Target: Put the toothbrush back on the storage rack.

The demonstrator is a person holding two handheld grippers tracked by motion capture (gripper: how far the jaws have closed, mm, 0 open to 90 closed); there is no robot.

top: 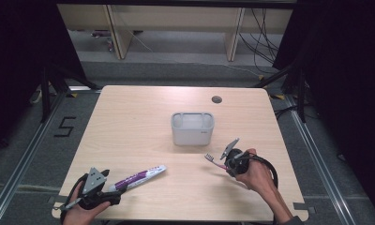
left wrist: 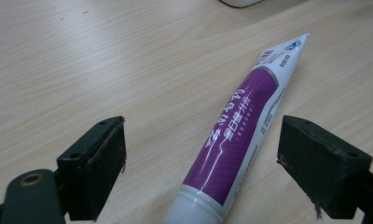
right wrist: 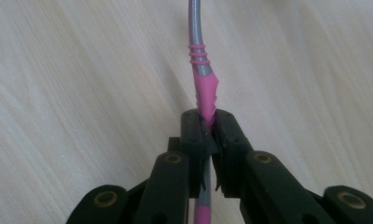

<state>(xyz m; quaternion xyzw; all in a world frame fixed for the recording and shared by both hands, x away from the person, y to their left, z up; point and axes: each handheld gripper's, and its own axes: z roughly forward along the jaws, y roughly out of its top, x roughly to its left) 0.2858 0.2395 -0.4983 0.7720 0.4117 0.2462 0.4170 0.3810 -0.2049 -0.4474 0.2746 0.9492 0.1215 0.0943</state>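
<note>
Toothpaste tube [left wrist: 238, 126]: lies flat near the desk's front left, purple and white, just ahead of the left gripper [top: 97, 186].
Tube's long axis: in the high view it runs from the left gripper up and rightward toward the desk's middle; in the left gripper view the cap end sits between the jaws and the flat crimped end points away.
Left jaws: spread wide, one on each side of the tube's cap end, neither touching it.
Coming move, as a judgement: closing the jaws would pinch the tube across its width near the cap; the left hand is plainly the nearer one.
Toothbrush [top: 215, 161]: pink and grey, held just off or on the desk at right, bristle head pointing left.
Right gripper [right wrist: 209, 125]: jaws pressed tight on the pink part of the handle.
Holder [top: 192, 128]: a white open-topped caddy standing upright mid-desk, beyond both grippers and nearer the right one.
Desk [top: 129, 122]: pale wood grain, bare otherwise, a cable port near its far edge.
Room: grey floor, dark curtains at both sides, cables trailing behind.
</note>
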